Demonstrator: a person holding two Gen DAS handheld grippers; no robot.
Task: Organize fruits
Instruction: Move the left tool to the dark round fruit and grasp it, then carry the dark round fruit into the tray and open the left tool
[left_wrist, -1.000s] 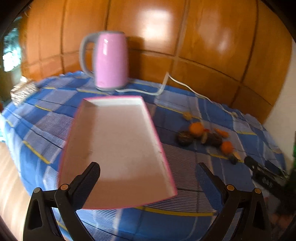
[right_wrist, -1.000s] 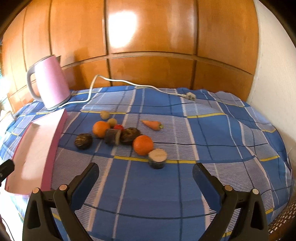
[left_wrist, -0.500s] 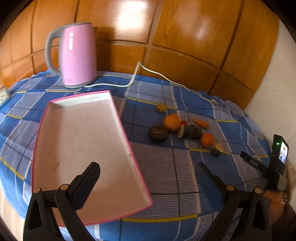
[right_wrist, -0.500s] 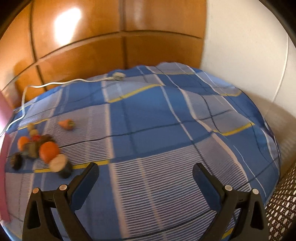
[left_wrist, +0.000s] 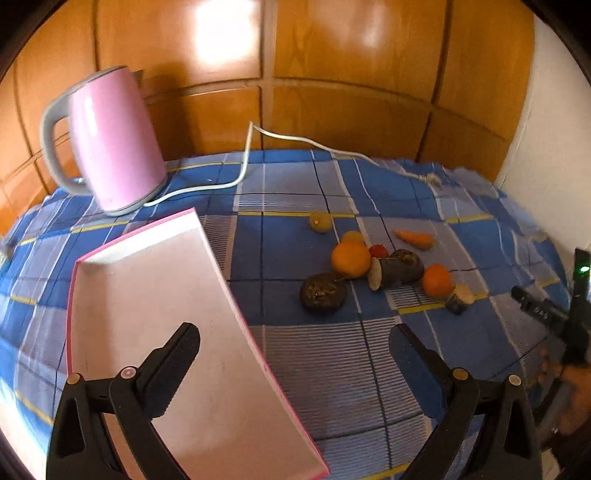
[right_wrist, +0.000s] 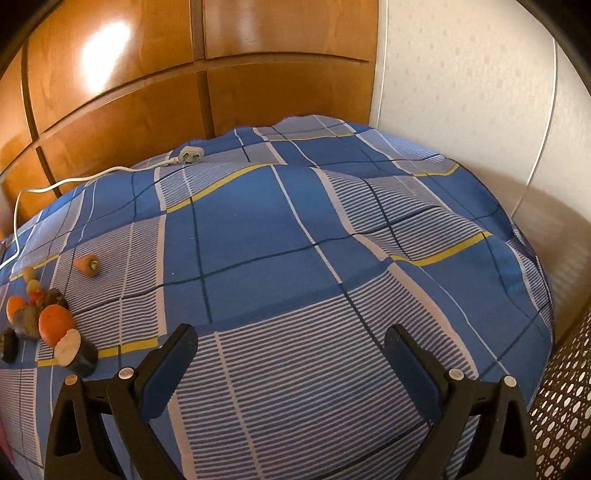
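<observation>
- while nothing is yet grasped, the left gripper (left_wrist: 293, 356) hangs with jaws spread wide over the near edge of the pink-rimmed tray (left_wrist: 155, 314), which lies empty on the checked cloth (left_wrist: 332, 369).
- the right gripper (right_wrist: 290, 354), jaws equally wide and empty, faces bare cloth; the fruit cluster sits at its far left.
- produce lies loose just right of the tray: a large orange (left_wrist: 350, 259), a smaller orange (left_wrist: 437, 280), a carrot (left_wrist: 415, 238), and dark cut pieces touching one another.
- likely risk: round fruit may roll on the soft, rumpled cloth when nudged, and pinching one piece could drag its touching neighbours.
- the kettle (left_wrist: 110, 144) and its cord (left_wrist: 236, 177) stand behind, apart from the fruit.
</observation>
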